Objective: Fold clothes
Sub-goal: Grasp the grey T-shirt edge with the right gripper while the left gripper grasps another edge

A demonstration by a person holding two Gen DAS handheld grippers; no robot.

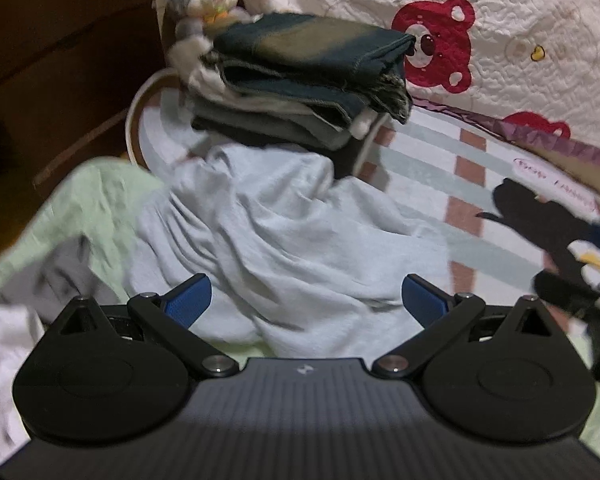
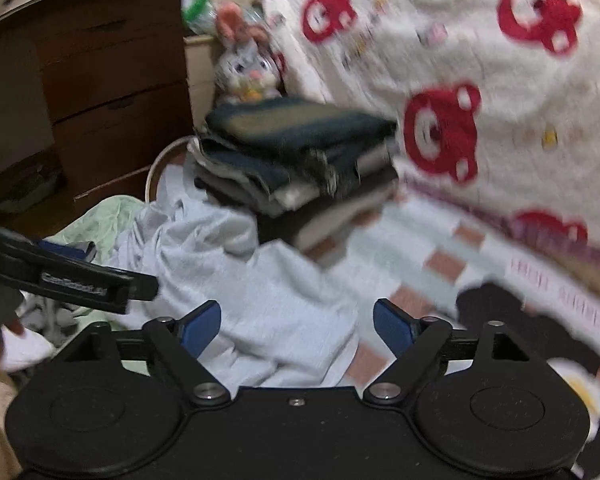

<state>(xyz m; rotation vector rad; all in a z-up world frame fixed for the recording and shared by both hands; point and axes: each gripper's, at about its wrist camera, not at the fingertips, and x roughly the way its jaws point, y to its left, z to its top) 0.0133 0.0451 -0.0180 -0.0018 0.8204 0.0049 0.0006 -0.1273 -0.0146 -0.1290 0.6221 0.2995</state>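
Note:
A crumpled pale blue garment [image 1: 276, 240] lies on the bed just ahead of my left gripper [image 1: 306, 300], which is open with nothing between its blue pads. The same pale blue garment [image 2: 268, 320] shows in the right wrist view under my right gripper [image 2: 298, 330], also open and empty. Behind it stands a stack of folded dark clothes [image 1: 304, 80], seen again as the folded stack [image 2: 296, 160] in the right view. The left gripper's body [image 2: 72, 276] reaches in at the left of the right view. Part of the right gripper [image 1: 576, 288] appears blurred at the right edge.
A light green cloth [image 1: 92, 208] and a grey and white piece [image 1: 4, 344] lie at the left. A plush rabbit [image 2: 246, 68] sits behind the stack. A white quilt with red bears [image 1: 480, 32] rises at the right. A striped bedsheet [image 1: 440, 168] covers the bed; brown drawers [image 2: 112, 88] stand beyond.

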